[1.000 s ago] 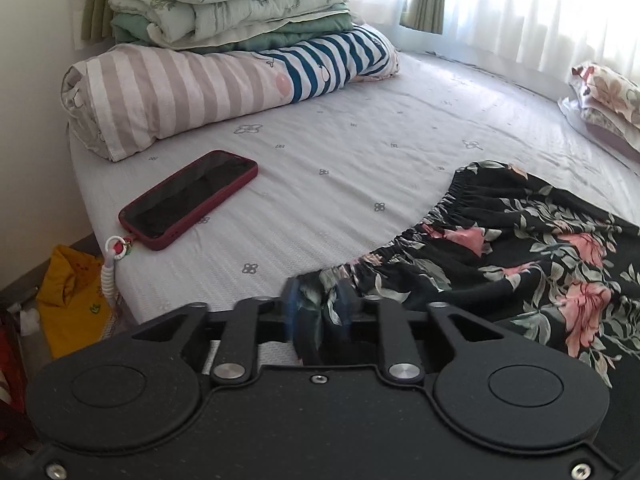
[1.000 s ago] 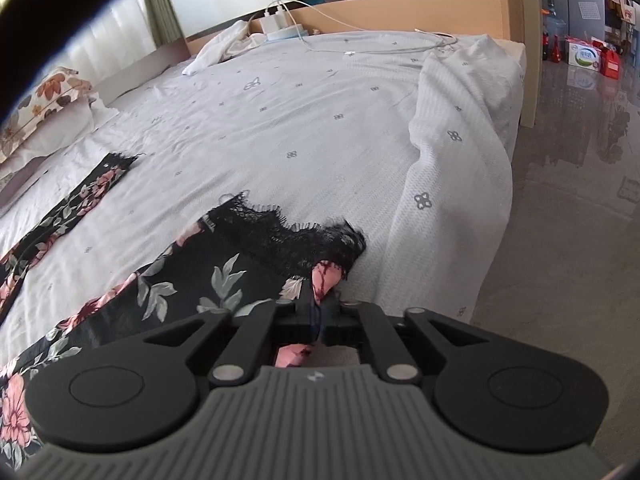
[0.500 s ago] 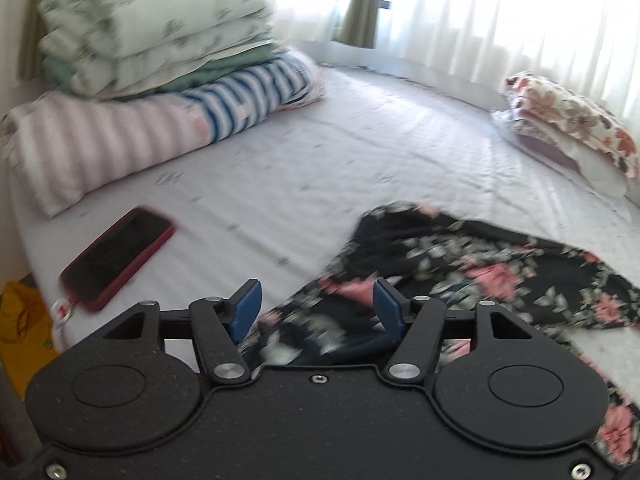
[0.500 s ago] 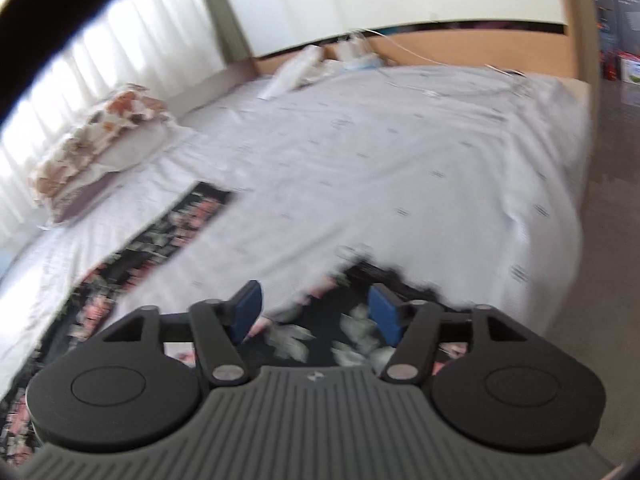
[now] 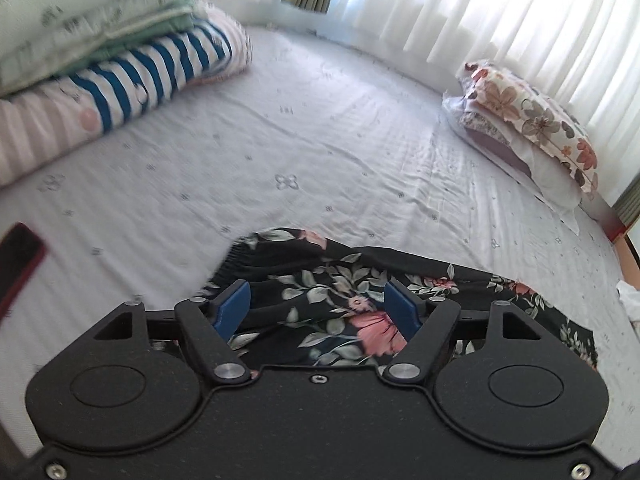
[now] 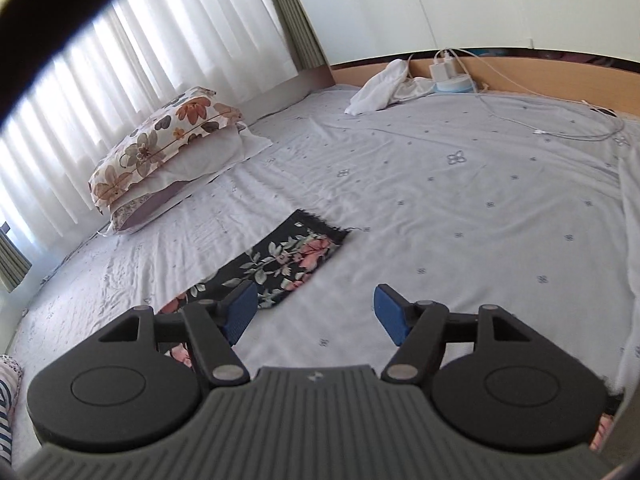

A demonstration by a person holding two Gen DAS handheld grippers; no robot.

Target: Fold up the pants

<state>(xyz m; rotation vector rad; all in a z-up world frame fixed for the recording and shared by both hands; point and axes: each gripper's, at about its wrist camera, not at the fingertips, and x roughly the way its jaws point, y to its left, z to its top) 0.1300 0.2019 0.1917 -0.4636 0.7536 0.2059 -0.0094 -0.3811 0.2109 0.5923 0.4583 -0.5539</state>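
The black floral pants point(image 5: 340, 292) lie on the white bed sheet point(image 5: 320, 140); the elastic waist end bunches just ahead of my left gripper point(image 5: 318, 308), which is open and hovers over the fabric with nothing held. In the right wrist view one lace-hemmed leg end of the pants point(image 6: 292, 260) lies flat ahead and left. My right gripper point(image 6: 316, 310) is open and empty above bare sheet, its left fingertip point(image 6: 240, 312) near the leg's edge.
A striped bolster point(image 5: 132, 88) under folded quilts point(image 5: 80, 20) lies far left. A red-cased phone point(image 5: 18, 264) is at the left edge. Floral pillows point(image 6: 160, 148) sit by the curtain. A white cloth point(image 6: 380, 90), charger and cables point(image 6: 520, 120) lie at the headboard.
Both grippers were shut on the pants a second ago. Both have opened, let go of the fabric, and lifted and turned toward the middle of the bed.
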